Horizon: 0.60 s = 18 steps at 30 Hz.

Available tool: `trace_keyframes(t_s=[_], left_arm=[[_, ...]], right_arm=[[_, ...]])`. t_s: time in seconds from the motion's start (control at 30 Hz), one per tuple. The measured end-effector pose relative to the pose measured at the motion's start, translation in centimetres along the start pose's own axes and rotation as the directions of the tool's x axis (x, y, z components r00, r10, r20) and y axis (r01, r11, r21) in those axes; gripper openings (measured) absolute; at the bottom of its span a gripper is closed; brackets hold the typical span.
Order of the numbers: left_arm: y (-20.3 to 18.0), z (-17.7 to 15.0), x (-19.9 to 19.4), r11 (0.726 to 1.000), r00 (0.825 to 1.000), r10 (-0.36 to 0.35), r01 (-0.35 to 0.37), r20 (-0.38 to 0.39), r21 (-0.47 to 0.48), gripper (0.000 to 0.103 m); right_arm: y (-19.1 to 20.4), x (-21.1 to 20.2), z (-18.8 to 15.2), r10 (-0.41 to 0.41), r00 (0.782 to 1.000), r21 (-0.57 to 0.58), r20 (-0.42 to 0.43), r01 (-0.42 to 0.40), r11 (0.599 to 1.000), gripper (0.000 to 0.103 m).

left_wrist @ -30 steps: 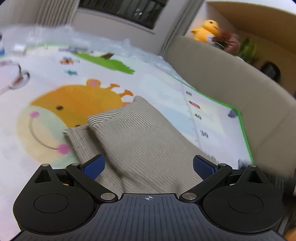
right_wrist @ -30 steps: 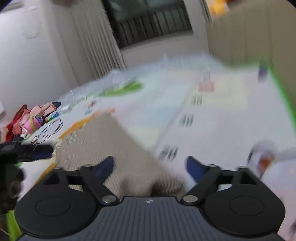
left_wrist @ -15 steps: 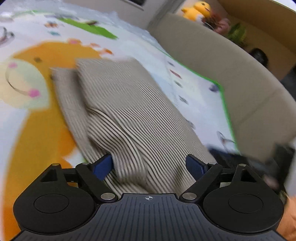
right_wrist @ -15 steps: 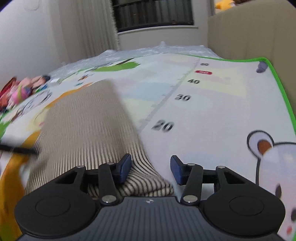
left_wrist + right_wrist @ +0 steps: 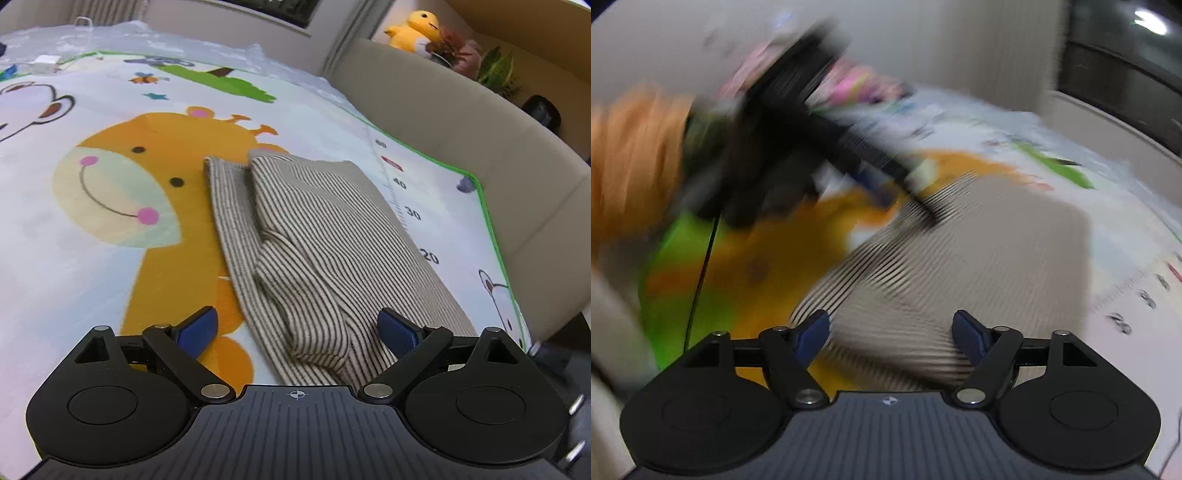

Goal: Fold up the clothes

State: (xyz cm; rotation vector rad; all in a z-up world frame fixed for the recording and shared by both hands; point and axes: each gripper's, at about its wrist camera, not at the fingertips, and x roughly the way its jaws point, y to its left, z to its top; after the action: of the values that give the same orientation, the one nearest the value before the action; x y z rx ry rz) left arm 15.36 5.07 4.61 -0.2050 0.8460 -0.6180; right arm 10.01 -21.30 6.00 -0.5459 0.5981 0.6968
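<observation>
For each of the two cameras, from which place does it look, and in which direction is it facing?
Left wrist: sits on the left gripper, looking forward and down over the striped garment on the play mat; both blue fingers show, spread apart.
Right wrist: sits on the right gripper, looking down at the garment, blurred; its spread fingers show, plus the left gripper and an orange sleeve.
Shared: garment, mat, left gripper.

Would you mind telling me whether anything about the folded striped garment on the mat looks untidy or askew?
Yes: the striped garment is unevenly folded. Its top layer bunches into a rumpled roll near the left tool, and a lower layer sticks out along the left side instead of lining up.
</observation>
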Motion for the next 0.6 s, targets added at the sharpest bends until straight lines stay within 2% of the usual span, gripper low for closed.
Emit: trace_keyframes(t_s=[0.1,0.13,0.17,0.2,0.27,0.3,0.33,0.37,0.47,0.53,0.6], left_arm=[[0.1,-0.1,-0.5,1.0,1.0,0.005,-0.005,-0.001,0.002,0.098],[0.1,-0.1,-0.7,1.0,1.0,0.007,-0.007,-0.001,0.005,0.098],[0.2,-0.1,-0.8,1.0,1.0,0.01,-0.01,0.0,0.007,0.098],[0.2,-0.1,-0.9,1.0,1.0,0.013,-0.013,0.004,0.01,0.098],[0.2,-0.1,-1.3,1.0,1.0,0.018,-0.018,0.013,0.016,0.098],[0.1,-0.2,-1.5,1.0,1.0,0.02,-0.02,0.019,0.023,0.098],[-0.2,-0.3,-2.0,0.998,0.999,0.017,-0.018,0.032,0.052,0.098],[-0.8,-0.6,-2.6,0.994,0.999,0.008,-0.013,0.048,0.104,0.099],[-2.6,-1.7,-4.5,0.962,0.996,-0.027,0.003,0.085,0.272,0.102],[-4.2,-3.0,-5.6,0.912,0.994,-0.069,0.03,0.082,0.408,0.103],[-5.9,-4.4,-6.1,0.846,0.995,-0.088,0.052,0.044,0.531,0.103]], right_arm=[[2.3,1.2,-0.8,-0.068,0.998,-0.174,-0.009,0.065,0.983,0.089],[2.3,1.3,-0.7,-0.069,0.998,-0.171,-0.013,0.066,0.983,0.089],[2.0,1.2,-0.5,-0.063,0.998,-0.144,-0.013,0.061,0.988,0.088],[1.5,1.0,-0.1,-0.057,0.998,-0.103,-0.012,0.056,0.993,0.082],[-0.6,0.7,0.6,-0.023,1.0,0.043,-0.012,0.023,0.999,0.073],[-2.2,0.5,0.9,0.01,1.0,0.154,-0.006,-0.009,0.988,0.066],[-3.9,0.2,1.1,0.019,1.0,0.281,-0.005,-0.017,0.96,0.062],[-5.8,-0.1,1.0,0.054,0.999,0.402,0.007,-0.052,0.914,0.057],[-10.1,-0.2,-0.2,0.133,0.989,0.633,0.064,-0.143,0.761,0.051],[-11.6,0.2,-1.0,0.155,0.984,0.688,0.086,-0.171,0.705,0.05],[-11.4,0.3,-1.4,0.178,0.979,0.695,0.099,-0.196,0.691,0.05]])
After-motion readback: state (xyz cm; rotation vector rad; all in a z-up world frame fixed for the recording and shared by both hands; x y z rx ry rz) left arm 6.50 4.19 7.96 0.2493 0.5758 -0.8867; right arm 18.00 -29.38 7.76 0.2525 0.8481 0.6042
